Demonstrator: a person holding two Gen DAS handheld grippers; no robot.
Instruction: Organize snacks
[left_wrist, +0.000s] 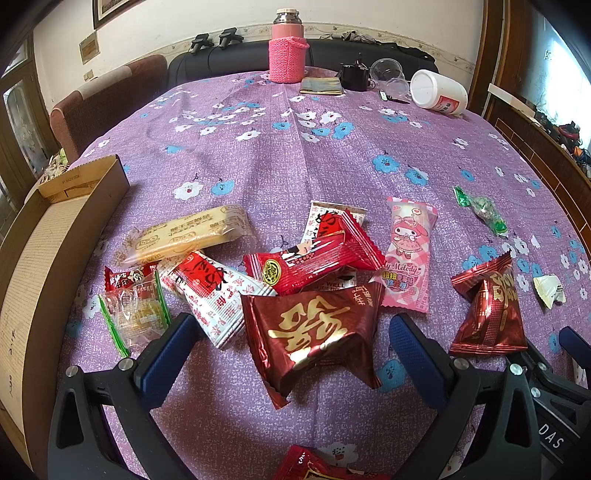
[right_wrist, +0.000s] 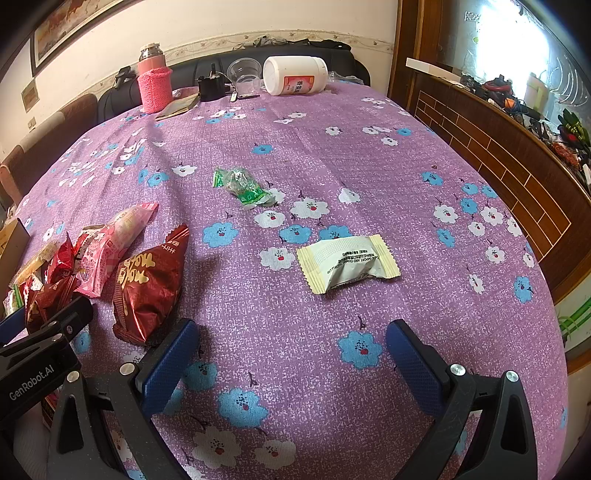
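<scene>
In the left wrist view my left gripper (left_wrist: 295, 347) is open, its jaws on either side of a dark red packet with a gold character (left_wrist: 314, 336) on the purple cloth. Behind it lie several snacks: a bright red packet (left_wrist: 314, 264), a pink My Melody packet (left_wrist: 408, 254), a biscuit pack (left_wrist: 192, 232), a clear green-edged packet (left_wrist: 133, 317) and another dark red packet (left_wrist: 487, 306). My right gripper (right_wrist: 291, 354) is open and empty over bare cloth. A cream packet (right_wrist: 347, 262) lies ahead of it, a green candy (right_wrist: 242, 186) farther off, and the dark red packet (right_wrist: 147, 291) at its left.
A cardboard box (left_wrist: 55, 240) stands at the left table edge. At the far edge are a pink flask (left_wrist: 287, 48), a white jar on its side (left_wrist: 439, 92), clear cups (left_wrist: 389, 74) and a black object (left_wrist: 354, 75). A wooden cabinet (right_wrist: 498, 147) runs along the right.
</scene>
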